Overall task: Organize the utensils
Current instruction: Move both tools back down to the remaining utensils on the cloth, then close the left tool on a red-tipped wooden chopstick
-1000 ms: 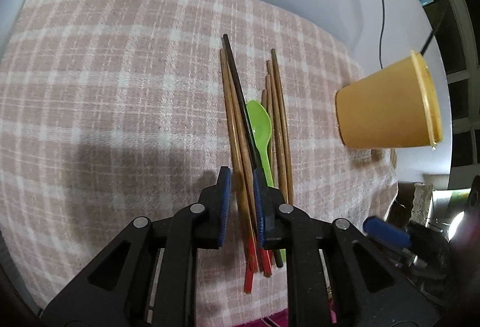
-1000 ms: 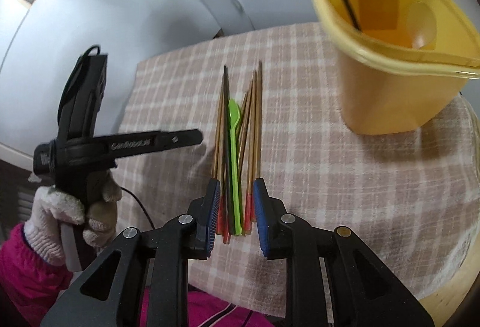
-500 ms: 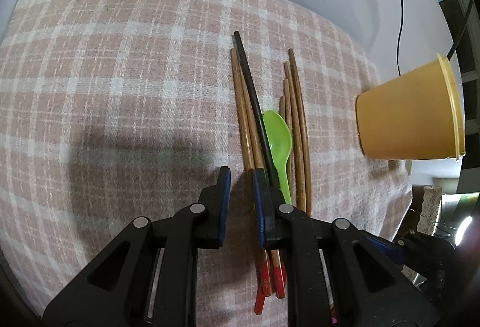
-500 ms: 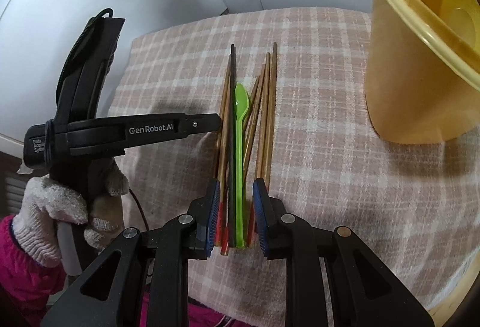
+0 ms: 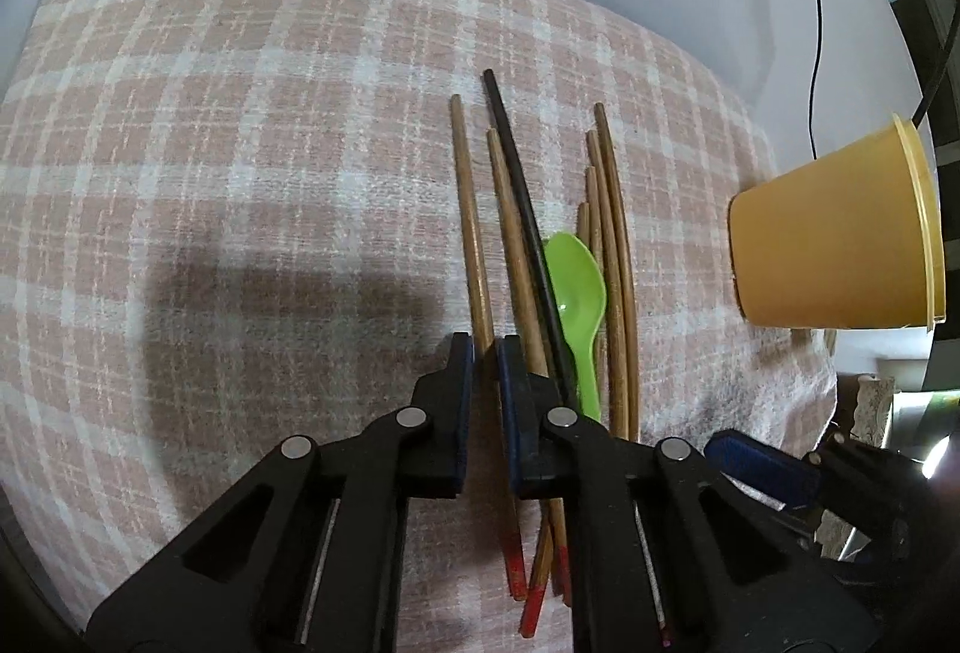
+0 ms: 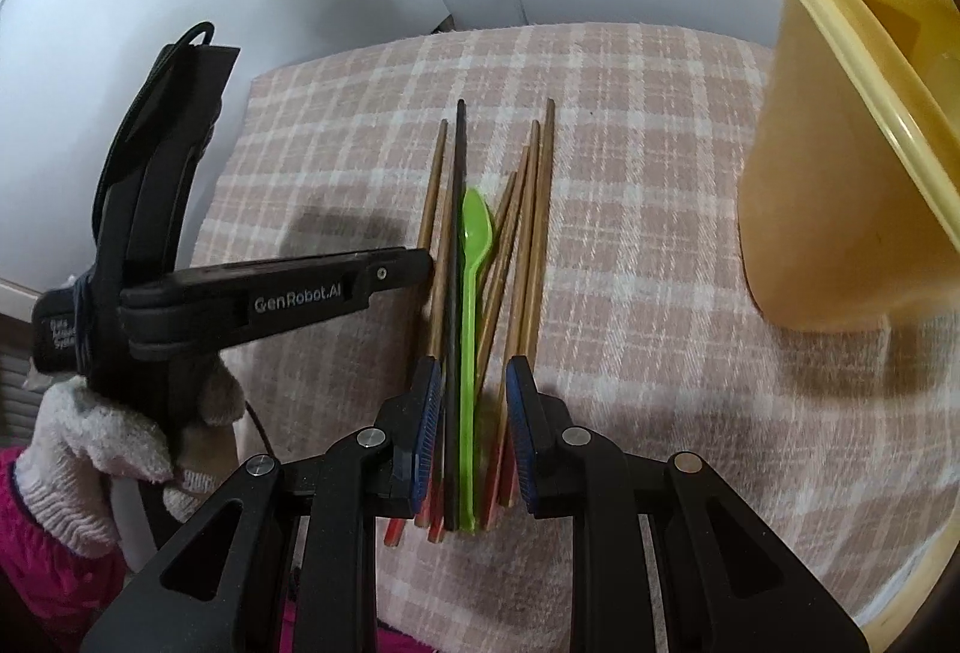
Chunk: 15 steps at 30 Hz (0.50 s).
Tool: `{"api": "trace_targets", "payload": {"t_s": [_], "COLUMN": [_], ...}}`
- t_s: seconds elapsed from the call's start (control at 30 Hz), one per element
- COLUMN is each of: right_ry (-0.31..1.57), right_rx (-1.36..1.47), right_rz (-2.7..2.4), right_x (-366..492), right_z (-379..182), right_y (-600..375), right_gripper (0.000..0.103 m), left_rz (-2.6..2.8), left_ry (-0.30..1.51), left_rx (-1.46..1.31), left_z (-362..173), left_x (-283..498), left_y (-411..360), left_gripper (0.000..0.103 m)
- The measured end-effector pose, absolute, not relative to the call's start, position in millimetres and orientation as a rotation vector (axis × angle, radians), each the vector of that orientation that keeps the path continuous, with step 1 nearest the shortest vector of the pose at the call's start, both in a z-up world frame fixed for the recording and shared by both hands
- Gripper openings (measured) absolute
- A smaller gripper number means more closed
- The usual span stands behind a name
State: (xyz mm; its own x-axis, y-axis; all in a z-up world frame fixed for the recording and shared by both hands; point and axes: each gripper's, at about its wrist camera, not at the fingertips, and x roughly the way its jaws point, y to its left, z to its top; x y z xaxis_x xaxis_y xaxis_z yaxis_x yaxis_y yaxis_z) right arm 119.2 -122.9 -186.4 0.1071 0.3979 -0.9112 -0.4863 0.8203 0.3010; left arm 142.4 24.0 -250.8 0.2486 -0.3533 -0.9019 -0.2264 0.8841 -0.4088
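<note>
Right gripper half open, straddling the handle ends of chopsticks and spoon bundled on the cloth, cup to the right. Left gripper narrow, around one chopstick. Sticks look light, stiff, likely slippery; best pinched near red ends.

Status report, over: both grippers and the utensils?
Left gripper narrow around one chopstick. Right gripper open, straddling spoon. Cup right. Nothing blocking.

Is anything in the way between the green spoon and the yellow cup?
Yes. Several wooden chopsticks lie beside the green spoon on the side facing the yellow cup. Beyond them there is only bare checked cloth.
</note>
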Motion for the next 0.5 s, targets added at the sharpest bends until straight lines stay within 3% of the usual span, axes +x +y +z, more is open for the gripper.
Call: {"api": "trace_targets", "payload": {"t_s": [0.5], "right_ry": [1.345], "right_rx": [-0.142], "right_rz": [0.633], "right_x": [167], "right_z": [-206], "right_y": [-84], "right_gripper": [0.021], "left_rz": [-0.051], "left_ry": [1.324], "left_rx": [-0.491], "left_z": [-245], "left_x": [129], "left_y": [63], "left_gripper": [0.008]}}
